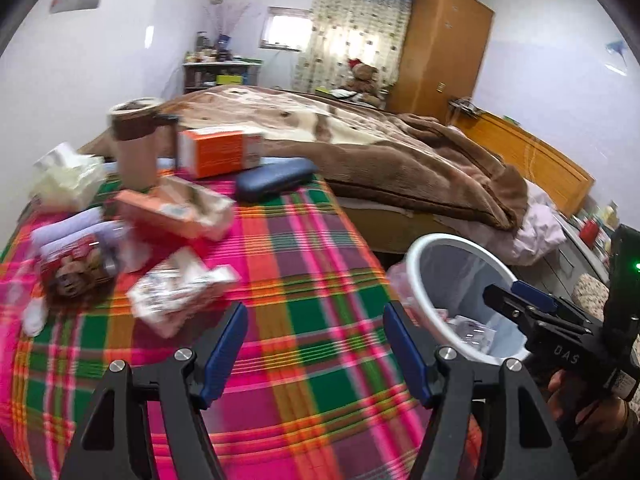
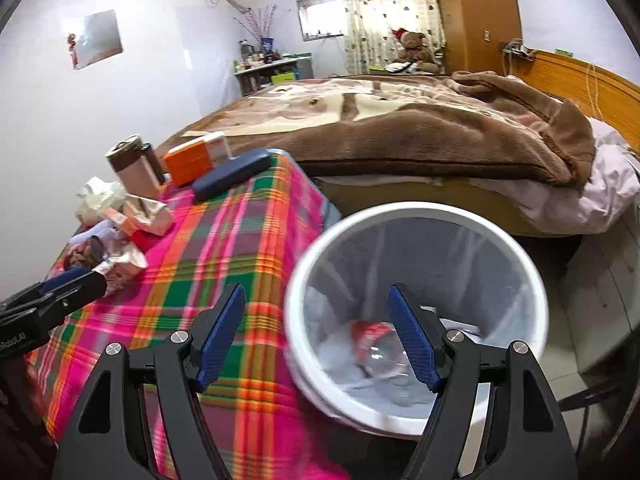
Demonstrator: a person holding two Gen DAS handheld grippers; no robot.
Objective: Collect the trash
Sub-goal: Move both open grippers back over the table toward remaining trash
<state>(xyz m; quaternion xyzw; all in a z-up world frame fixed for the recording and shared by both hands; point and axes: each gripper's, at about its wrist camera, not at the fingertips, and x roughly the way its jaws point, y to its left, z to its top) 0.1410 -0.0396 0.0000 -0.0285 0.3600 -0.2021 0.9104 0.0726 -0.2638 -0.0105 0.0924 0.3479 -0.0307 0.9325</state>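
Note:
A white trash bin (image 2: 416, 220) with a grey liner stands on the floor beside the plaid-covered table (image 1: 304, 280); a red-labelled clear bottle (image 2: 372, 340) and wrappers lie inside. It also shows in the left wrist view (image 1: 440, 244). My right gripper (image 2: 316, 336) is open and empty over the bin's near rim. My left gripper (image 1: 316, 352) is open and empty above the plaid cloth. Trash lies at the table's left: a crumpled printed carton (image 1: 180, 292), a torn orange-pink box (image 1: 176, 208), a red snack wrapper (image 1: 76, 268), and crumpled tissue (image 1: 64, 176).
A brown-banded tumbler (image 1: 136, 140), an orange box (image 1: 218, 152) and a dark blue case (image 1: 276, 178) stand at the table's far edge. A bed with a brown blanket (image 1: 380, 140) lies behind the table and bin. My right gripper also shows in the left wrist view (image 1: 516, 304).

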